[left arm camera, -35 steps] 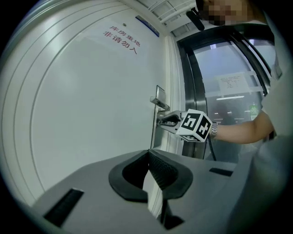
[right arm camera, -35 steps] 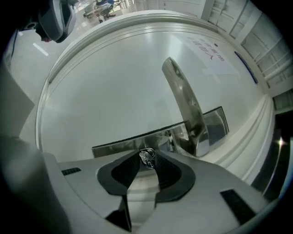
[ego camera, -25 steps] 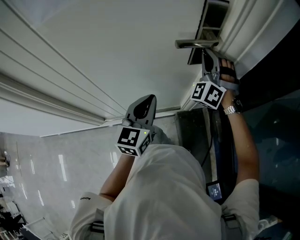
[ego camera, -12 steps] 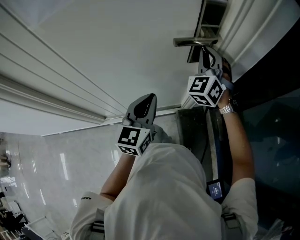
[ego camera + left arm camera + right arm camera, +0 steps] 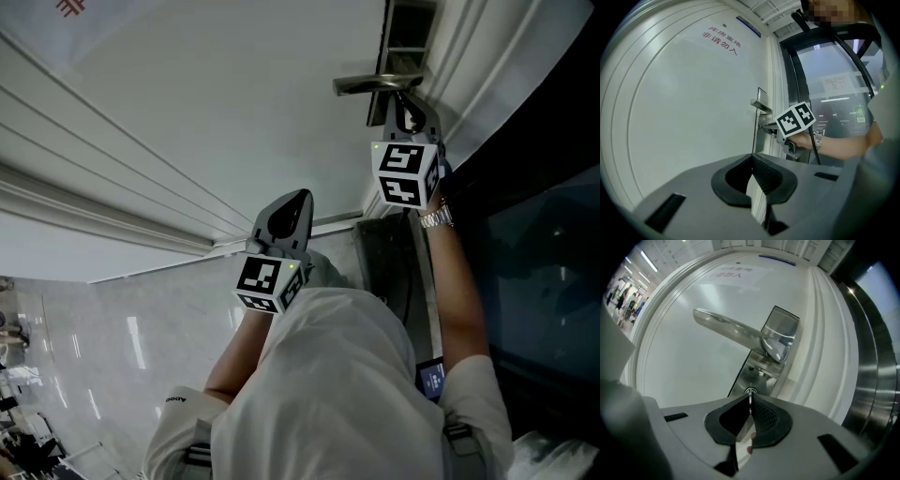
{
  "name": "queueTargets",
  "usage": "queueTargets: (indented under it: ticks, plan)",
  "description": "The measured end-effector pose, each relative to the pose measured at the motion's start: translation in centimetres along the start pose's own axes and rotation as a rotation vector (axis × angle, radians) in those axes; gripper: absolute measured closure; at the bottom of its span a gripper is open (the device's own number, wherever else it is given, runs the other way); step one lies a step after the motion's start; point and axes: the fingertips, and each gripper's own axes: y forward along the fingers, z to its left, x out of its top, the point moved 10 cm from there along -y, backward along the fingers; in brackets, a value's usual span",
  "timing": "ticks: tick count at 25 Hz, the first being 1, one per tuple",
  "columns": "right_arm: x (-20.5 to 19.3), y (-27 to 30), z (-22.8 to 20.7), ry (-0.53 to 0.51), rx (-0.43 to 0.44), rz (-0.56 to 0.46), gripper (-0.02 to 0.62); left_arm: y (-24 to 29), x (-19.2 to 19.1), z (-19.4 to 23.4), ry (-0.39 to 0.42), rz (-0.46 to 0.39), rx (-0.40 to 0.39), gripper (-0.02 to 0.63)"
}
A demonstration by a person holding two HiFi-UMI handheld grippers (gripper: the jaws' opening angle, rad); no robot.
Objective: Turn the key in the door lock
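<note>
We judged turning in hand: right gripper [image 5: 750, 396] pinched, seemingly, the key [image 5: 750, 400] in the lock cylinder [image 5: 750, 390]; left gripper [image 5: 752, 155] closed, empty. Next needed wrist roll.

"Where's your right gripper [image 5: 750, 402]?"
"I've got it just under the door handle [image 5: 733, 329], arm [image 5: 459, 291] stretched out, jaws pinched on the key [image 5: 750, 393]."
"And the left gripper [image 5: 751, 165]?"
"I'm holding it well back from the handle, roughly level, jaws pressed together."
</note>
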Motion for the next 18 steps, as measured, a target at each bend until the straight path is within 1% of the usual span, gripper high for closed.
queueTargets:
  ticks: [3,6,9,12,18]
  plan:
    - [-0.1,0.0,-0.3,0.1,0.018,-0.008,0.584,0.1,-0.2,-0.1,-0.001,0.008,-0.004,0.597]
    - [-0.2,0.0,-0.6,0.207,0.044,-0.013,0.584,0.0,-0.3,0.1,-0.009,0.013,0.007,0.597]
    - [-0.7,0.1,-0.8,0.301,0.053,-0.034,0.584,0.0,-0.4,0.2,-0.009,0.019,0.01,0.597]
    - [-1.1,0.1,-1.1,0.442,0.072,-0.061,0.584,0.0,-0.6,0.3,-0.011,0.024,0.011,0.597]
    - [-1.6,0.2,-1.6,0.74,0.131,-0.078,0.584,0.1,-0.5,0.5,-0.01,0.02,0.015,0.597]
